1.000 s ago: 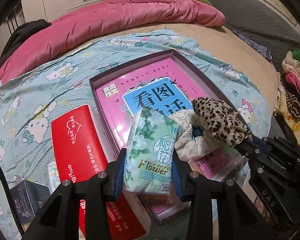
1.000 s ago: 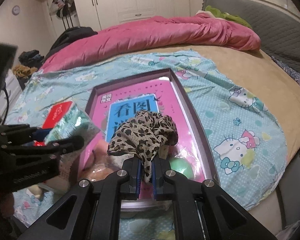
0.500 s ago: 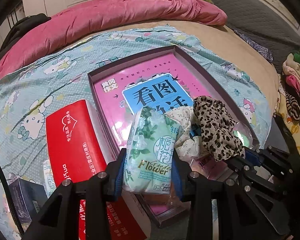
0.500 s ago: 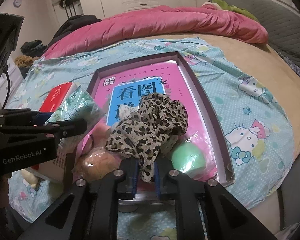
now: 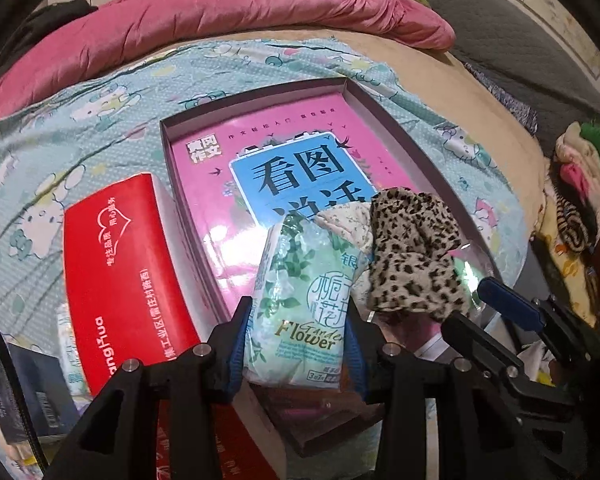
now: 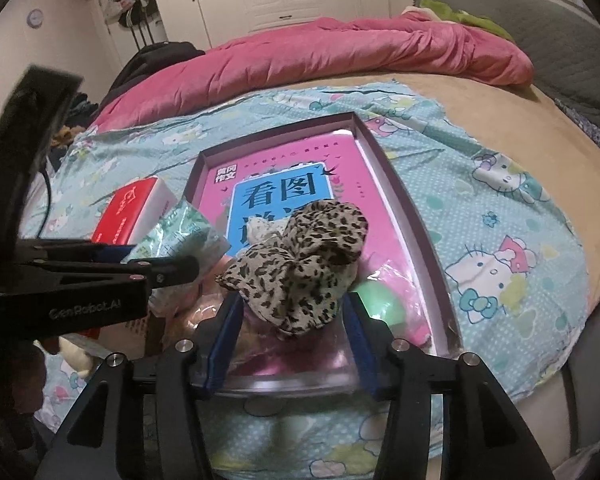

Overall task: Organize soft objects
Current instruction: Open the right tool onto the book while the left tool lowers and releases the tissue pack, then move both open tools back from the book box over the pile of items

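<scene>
My left gripper (image 5: 298, 308) holds a green floral tissue pack (image 5: 304, 272) upright over the near end of a shallow box (image 5: 168, 148); its pads still press the pack while the jaws are opening slightly. A pink book (image 5: 204, 208) lies in the box. My right gripper (image 6: 292, 300) is opening, its jaws wide and clear of the leopard-print cloth (image 6: 300, 268), which rests between them on the heap in the box. A pale floral cloth (image 5: 348, 220) and a green ball (image 6: 376, 300) lie beside the cloth.
A red carton (image 5: 120, 272) lies left of the box on the cartoon-cat sheet (image 6: 500, 248). A pink duvet (image 5: 220, 12) is bunched at the back of the bed. Folded clothes (image 5: 580, 184) are piled at the right, and a dark small box (image 5: 28, 392) sits at the near left.
The right gripper's jaws have spread apart and let go of the leopard-print cloth, which settled lower onto the heap in the box. The left gripper kept the tissue pack.
</scene>
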The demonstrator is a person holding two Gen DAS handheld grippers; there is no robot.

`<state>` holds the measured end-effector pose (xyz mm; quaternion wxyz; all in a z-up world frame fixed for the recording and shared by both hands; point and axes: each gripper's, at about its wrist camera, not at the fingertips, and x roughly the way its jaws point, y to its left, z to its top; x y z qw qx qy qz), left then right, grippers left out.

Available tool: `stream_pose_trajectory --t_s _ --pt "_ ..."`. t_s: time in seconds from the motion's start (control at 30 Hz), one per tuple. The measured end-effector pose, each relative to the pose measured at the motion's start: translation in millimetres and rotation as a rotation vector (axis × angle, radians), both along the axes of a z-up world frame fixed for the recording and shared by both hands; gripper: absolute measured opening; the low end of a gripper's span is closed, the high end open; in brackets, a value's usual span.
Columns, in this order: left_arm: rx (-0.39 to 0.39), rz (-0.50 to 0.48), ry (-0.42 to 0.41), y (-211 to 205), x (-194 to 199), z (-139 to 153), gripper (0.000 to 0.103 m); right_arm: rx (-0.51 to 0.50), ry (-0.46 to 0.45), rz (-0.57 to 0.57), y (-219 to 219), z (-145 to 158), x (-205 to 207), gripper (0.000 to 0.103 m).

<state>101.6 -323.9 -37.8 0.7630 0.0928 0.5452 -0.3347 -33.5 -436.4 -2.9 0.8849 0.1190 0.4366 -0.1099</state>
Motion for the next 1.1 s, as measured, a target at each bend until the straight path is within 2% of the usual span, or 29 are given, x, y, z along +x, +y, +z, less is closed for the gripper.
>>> stream_pose_trajectory --t_s 0.1,0.43,0.77,1.1 --pt "-0.01 0.001 0.019 0.5 0.1 -0.2 0.043 -0.011 -0.008 -0.012 -1.9 5.3 -4.4 0.054" --pt "0.019 -0.025 0.007 -2.3 -6.4 2.2 0.049 -0.037 -0.026 -0.024 -1.6 20.4 -11.1 0.055" --pt "-0.018 -0.006 -0.018 17.2 -15.0 27.4 0.058 -0.086 -0.033 -0.054 3.8 34.0 -17.2 0.071" --pt "-0.01 0.029 -0.091 44.3 -32.4 57.3 0.061 -0.133 -0.042 -0.049 25.5 53.1 -22.7 0.076"
